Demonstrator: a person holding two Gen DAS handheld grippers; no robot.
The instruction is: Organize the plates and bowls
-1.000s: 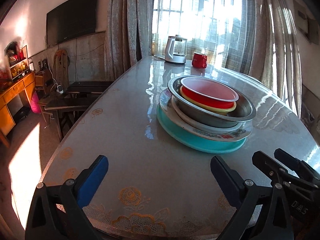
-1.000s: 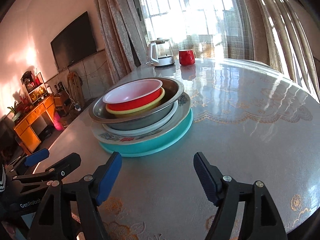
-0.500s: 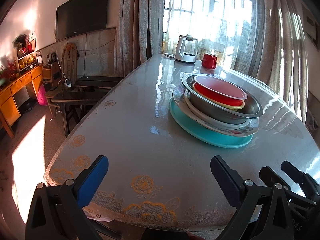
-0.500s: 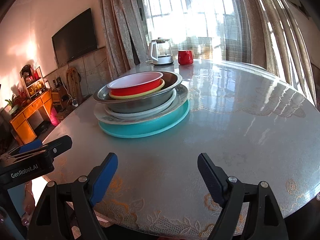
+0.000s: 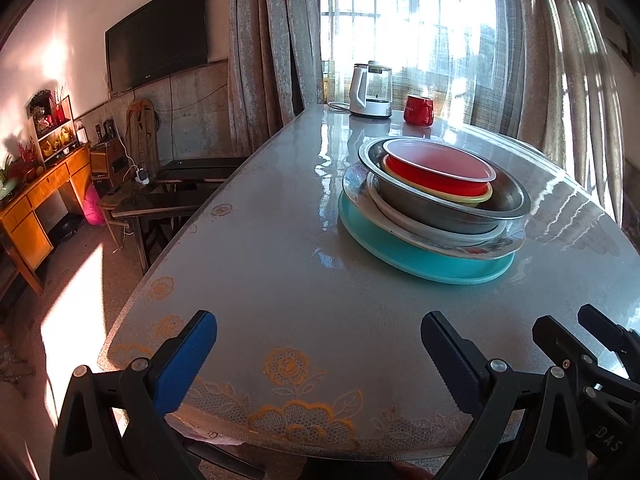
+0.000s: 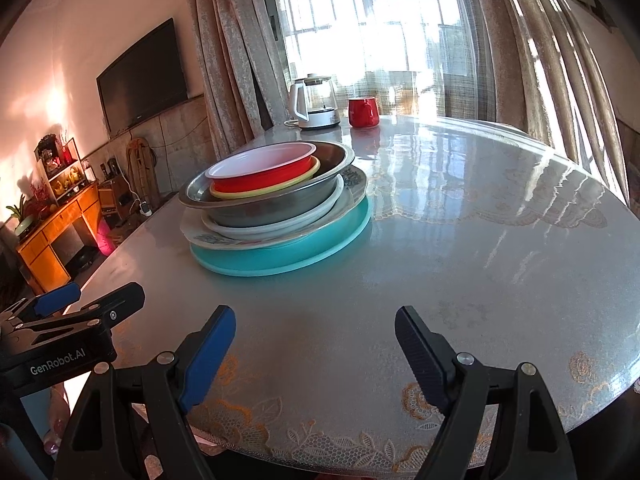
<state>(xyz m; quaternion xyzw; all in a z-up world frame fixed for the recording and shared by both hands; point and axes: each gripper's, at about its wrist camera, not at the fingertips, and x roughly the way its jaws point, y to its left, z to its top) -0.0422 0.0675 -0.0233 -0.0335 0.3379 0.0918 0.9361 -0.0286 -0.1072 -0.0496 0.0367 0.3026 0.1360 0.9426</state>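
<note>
While both grippers hover spread wide and empty over the table's near edge, the stack of plates and bowls sits farther back, apart from them.

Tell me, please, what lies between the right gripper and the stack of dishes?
Nothing: in the right wrist view only bare tablecloth separates the open right gripper from the stack.
</note>
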